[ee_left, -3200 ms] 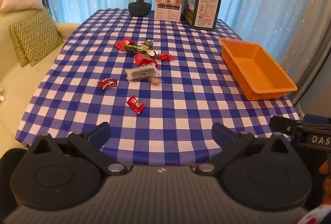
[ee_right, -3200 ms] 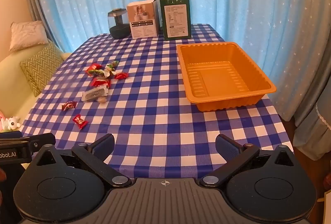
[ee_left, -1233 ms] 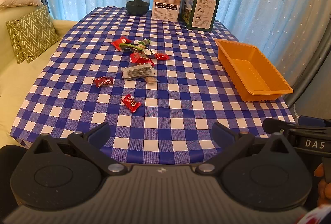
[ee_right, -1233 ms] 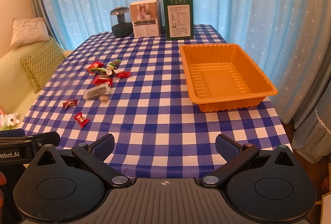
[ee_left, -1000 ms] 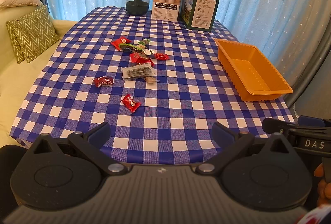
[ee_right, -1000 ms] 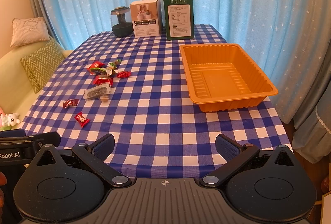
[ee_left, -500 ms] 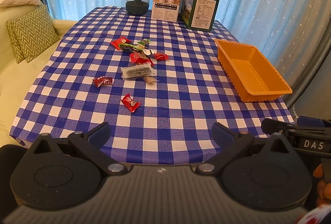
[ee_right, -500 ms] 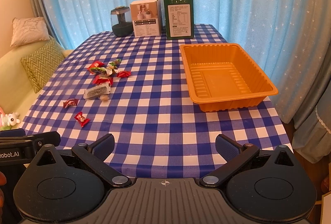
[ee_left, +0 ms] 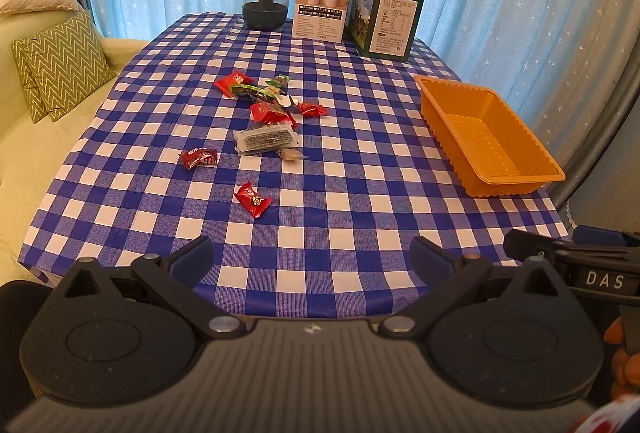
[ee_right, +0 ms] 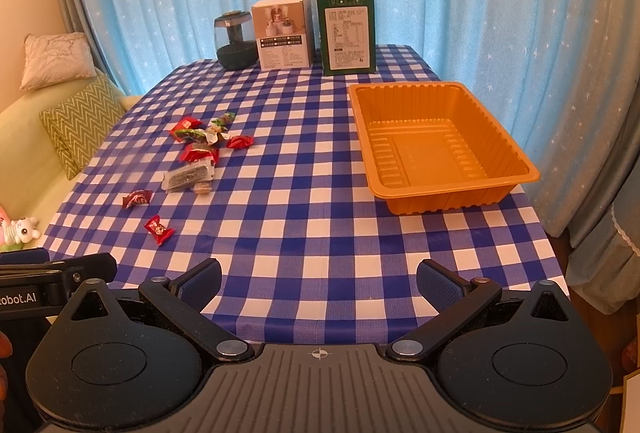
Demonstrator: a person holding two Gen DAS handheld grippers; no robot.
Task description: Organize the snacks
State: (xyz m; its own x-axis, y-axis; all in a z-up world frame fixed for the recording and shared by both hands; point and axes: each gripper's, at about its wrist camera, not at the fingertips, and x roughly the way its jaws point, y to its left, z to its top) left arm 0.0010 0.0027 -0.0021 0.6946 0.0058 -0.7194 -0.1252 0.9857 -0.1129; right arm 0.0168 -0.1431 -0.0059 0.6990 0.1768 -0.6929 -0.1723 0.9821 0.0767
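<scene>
Several wrapped snacks lie on the blue checked tablecloth [ee_left: 360, 169] left of centre: a red candy [ee_left: 252, 199] nearest me, another red candy [ee_left: 199, 157], a clear packet with dark contents [ee_left: 266, 139], and a cluster of red and green wrappers [ee_left: 264, 97] farther back. An empty orange tray [ee_right: 436, 145] stands on the right; it also shows in the left wrist view [ee_left: 486, 137]. My left gripper [ee_left: 312, 261] is open and empty above the table's near edge. My right gripper [ee_right: 318, 281] is open and empty there too.
At the table's far end stand a dark jar [ee_left: 266, 5], a white box [ee_left: 323, 9] and a green box [ee_left: 386, 19]. A sofa with a zigzag cushion [ee_left: 60, 65] is on the left. Blue curtains hang behind. The right gripper's side [ee_left: 576, 265] shows at the left wrist view's edge.
Both grippers have drifted back and up slightly over three seconds, so the table looks a little farther. They stay open. Nothing on the table has moved.
</scene>
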